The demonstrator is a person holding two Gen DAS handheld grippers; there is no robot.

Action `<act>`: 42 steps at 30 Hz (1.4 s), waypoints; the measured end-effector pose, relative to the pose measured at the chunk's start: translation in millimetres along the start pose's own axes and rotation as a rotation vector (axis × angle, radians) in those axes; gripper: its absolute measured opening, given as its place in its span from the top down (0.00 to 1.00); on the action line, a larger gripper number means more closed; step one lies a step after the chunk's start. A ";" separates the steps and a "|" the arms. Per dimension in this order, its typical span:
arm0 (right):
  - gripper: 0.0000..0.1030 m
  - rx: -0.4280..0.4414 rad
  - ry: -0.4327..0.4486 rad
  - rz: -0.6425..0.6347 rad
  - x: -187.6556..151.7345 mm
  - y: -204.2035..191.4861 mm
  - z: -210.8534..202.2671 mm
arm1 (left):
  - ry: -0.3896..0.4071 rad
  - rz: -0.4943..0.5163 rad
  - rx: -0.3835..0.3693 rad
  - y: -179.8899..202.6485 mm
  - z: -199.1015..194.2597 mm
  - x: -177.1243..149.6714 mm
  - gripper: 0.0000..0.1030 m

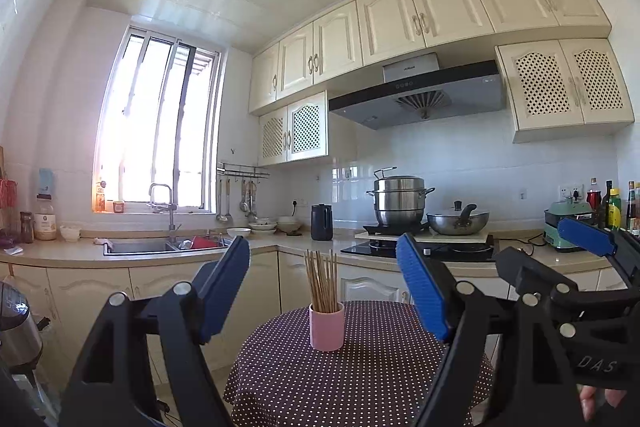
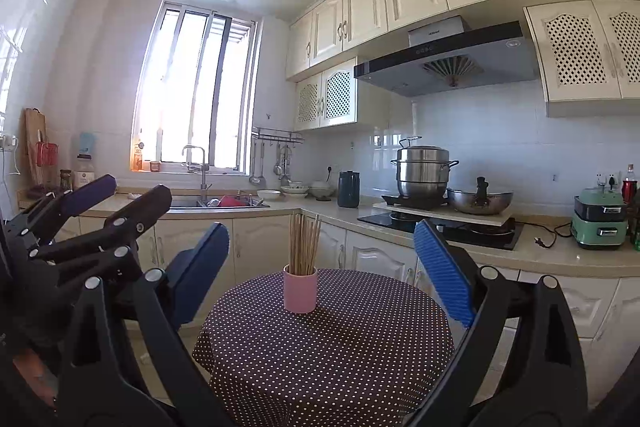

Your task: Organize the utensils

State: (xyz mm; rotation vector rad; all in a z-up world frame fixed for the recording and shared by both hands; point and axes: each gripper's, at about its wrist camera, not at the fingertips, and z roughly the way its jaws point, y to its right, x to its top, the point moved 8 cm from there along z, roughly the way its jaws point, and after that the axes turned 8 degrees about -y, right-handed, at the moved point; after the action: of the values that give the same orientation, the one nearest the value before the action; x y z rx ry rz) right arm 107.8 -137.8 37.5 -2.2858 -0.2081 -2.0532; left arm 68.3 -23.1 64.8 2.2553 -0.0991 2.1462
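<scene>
A pink cup (image 1: 326, 327) stands upright on a round table with a dark polka-dot cloth (image 1: 360, 379). Several wooden chopsticks (image 1: 321, 279) stand in it. My left gripper (image 1: 324, 283) is open and empty, held back from the table with the cup between its blue pads (image 1: 424, 287). In the right wrist view the same cup (image 2: 300, 289) holds the chopsticks (image 2: 304, 243) on the cloth (image 2: 328, 347). My right gripper (image 2: 320, 267) is open and empty, also short of the cup. Each gripper shows at the other view's edge.
Behind the table a counter runs along the wall with a sink (image 1: 160, 246), a dark kettle (image 1: 321, 222), a steamer pot (image 1: 400, 201) and wok (image 1: 458, 221) on the hob, and a green appliance (image 2: 599, 219). Cabinets stand below.
</scene>
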 end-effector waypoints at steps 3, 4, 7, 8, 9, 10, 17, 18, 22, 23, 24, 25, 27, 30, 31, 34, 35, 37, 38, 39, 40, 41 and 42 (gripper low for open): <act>0.10 -0.003 -0.001 0.003 -0.4 0.3 0.2 | 0.002 0.002 0.000 -0.3 -0.4 -0.5 0.27; 0.10 -0.004 -0.001 0.002 -0.1 1.0 0.4 | 0.004 0.003 -0.001 0.0 -0.2 -0.7 0.27; 0.10 -0.005 -0.002 0.001 0.2 2.1 1.5 | 0.002 0.001 -0.003 -0.6 0.4 -0.9 0.27; 0.10 -0.005 -0.003 0.002 0.2 2.2 1.7 | 0.002 0.001 -0.001 -0.7 0.6 -0.9 0.27; 0.10 -0.004 -0.003 0.002 0.1 2.4 1.7 | 0.002 0.001 0.000 -0.5 0.0 -1.0 0.27; 0.10 -0.004 -0.003 0.002 0.5 3.0 2.6 | 0.002 0.002 0.000 -0.6 0.0 -1.0 0.27; 0.10 -0.008 -0.002 0.002 1.0 3.9 2.2 | 0.002 0.005 -0.002 -0.1 -0.2 -0.5 0.27; 0.10 -0.008 -0.002 0.001 1.0 4.2 2.5 | 0.001 0.006 -0.001 -0.3 0.1 -0.4 0.27; 0.10 -0.009 -0.003 0.005 0.8 6.4 2.9 | 0.001 0.010 0.000 -1.5 0.5 -0.3 0.27; 0.10 -0.010 -0.004 0.005 0.6 7.0 3.3 | 0.001 0.010 0.000 -1.5 1.2 -0.1 0.27; 0.10 -0.010 -0.004 0.006 0.5 7.5 3.6 | 0.000 0.011 -0.001 -1.6 1.8 0.1 0.27; 0.10 -0.010 -0.004 0.005 0.6 7.3 3.4 | -0.001 0.011 -0.002 -2.0 2.4 -0.4 0.27; 0.09 -0.012 -0.007 0.006 0.1 8.7 5.1 | -0.004 0.011 -0.004 -2.4 4.2 -1.0 0.27; 0.09 -0.015 -0.010 0.006 -1.6 10.7 7.3 | -0.008 0.011 -0.005 -2.6 7.5 -1.6 0.27; 0.09 -0.016 -0.012 0.007 -2.2 11.0 8.6 | -0.008 0.011 -0.006 -2.4 8.3 -2.2 0.27; 0.09 -0.018 -0.017 0.012 -4.6 12.8 12.2 | -0.013 0.012 -0.009 -2.0 11.4 -4.6 0.27; 0.09 -0.018 -0.020 0.014 -5.4 13.4 13.2 | -0.014 0.012 -0.009 -2.3 12.5 -5.2 0.27; 0.09 -0.018 -0.023 0.017 -6.2 14.2 16.3 | -0.014 0.012 -0.009 -2.7 14.3 -6.0 0.27; 0.09 -0.019 -0.024 0.017 -6.5 14.1 18.0 | -0.015 0.012 -0.010 -3.4 15.8 -6.5 0.27; 0.09 -0.020 -0.024 0.016 -6.6 14.2 19.6 | -0.017 0.011 -0.010 -4.6 17.4 -6.9 0.27; 0.09 -0.020 -0.023 0.014 -6.7 14.2 21.4 | -0.018 0.011 -0.010 -5.2 18.9 -7.3 0.27; 0.09 -0.020 -0.023 0.012 -7.6 13.6 22.7 | -0.018 0.011 -0.010 -5.5 20.8 -7.7 0.27; 0.09 -0.020 -0.024 0.012 -8.3 13.5 25.1 | -0.019 0.012 -0.009 -5.9 23.2 -8.2 0.27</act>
State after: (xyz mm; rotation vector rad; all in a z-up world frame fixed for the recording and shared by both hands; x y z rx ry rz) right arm 133.6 -148.2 27.1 -2.3182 -0.1750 -2.0327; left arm 91.4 -18.5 55.6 2.2762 -0.1229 2.1258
